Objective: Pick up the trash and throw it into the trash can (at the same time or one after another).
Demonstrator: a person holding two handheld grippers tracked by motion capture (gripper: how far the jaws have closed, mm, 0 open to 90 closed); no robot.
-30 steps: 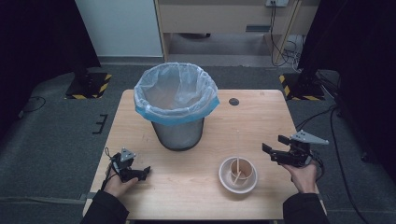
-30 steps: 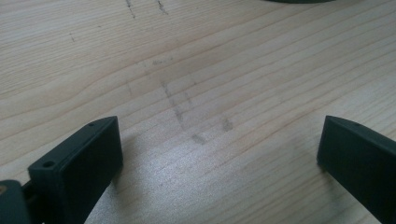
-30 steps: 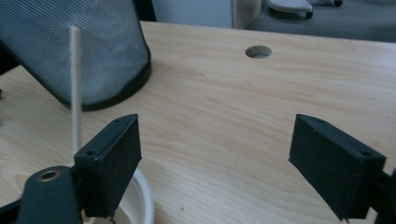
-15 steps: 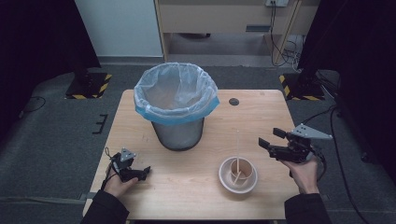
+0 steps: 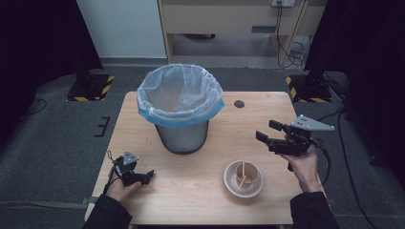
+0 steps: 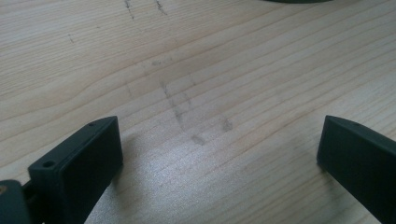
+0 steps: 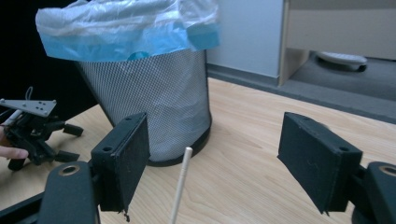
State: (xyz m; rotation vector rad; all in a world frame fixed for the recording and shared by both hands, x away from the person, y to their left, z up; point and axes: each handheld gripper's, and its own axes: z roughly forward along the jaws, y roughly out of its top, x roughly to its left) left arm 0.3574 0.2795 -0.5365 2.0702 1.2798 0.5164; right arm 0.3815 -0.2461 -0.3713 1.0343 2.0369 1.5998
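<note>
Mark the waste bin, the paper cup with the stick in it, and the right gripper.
Waste bin [image 5: 182,136]: high view, on its mesh wall below the blue bag edge.
Paper cup [image 5: 235,185]: high view, on its rim's left side.
Right gripper [image 5: 268,130]: high view, midway between its fingertips.

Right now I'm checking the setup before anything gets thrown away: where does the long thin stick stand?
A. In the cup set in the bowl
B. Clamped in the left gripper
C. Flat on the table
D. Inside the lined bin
A: in the high view the stick rises out of the cup in the bowl, apart from the bin and the open right gripper.
</note>
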